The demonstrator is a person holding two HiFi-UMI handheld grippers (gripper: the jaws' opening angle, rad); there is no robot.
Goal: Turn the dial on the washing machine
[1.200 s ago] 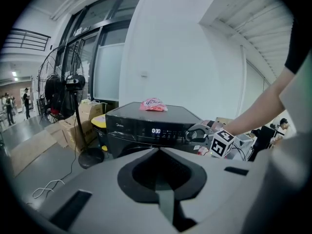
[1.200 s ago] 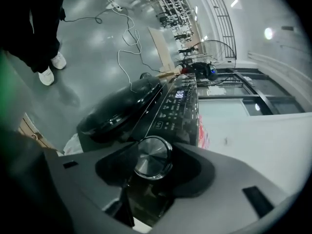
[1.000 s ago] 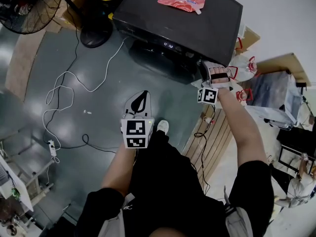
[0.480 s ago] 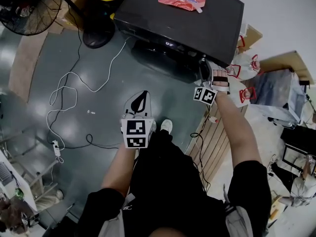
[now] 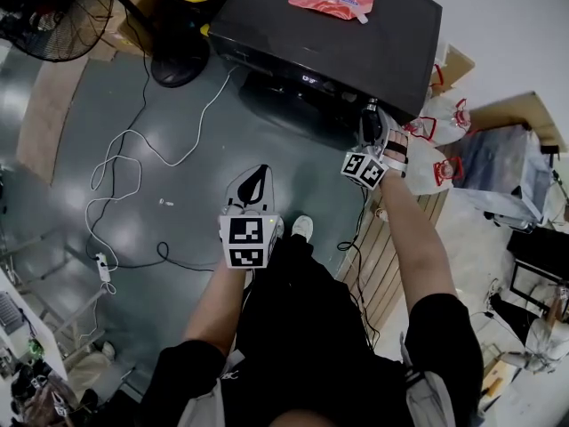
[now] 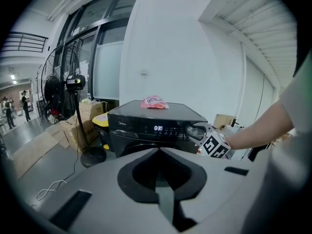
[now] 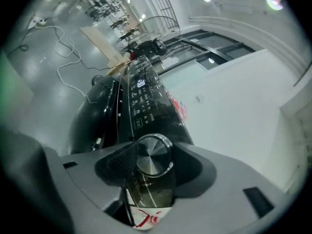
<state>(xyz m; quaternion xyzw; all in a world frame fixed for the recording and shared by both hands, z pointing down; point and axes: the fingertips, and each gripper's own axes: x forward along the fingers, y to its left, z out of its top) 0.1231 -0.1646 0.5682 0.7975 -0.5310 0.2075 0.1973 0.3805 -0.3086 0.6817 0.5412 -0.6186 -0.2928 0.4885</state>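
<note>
The left gripper point(image 5: 253, 183) hangs near, fingers pressed together, empty. Farther off, the right gripper point(image 7: 153, 161) holds the dial point(image 7: 154, 151) on the washing machine point(image 5: 320, 47) — its fingers could slip off that shiny metal if they squeeze too softly.

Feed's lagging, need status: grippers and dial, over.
Right gripper jaws shut on dial. Left gripper shut, empty, held back. Nothing blocking the dial.

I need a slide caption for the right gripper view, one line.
Right claw grips the round brushed-metal dial of the black washing machine.
</note>
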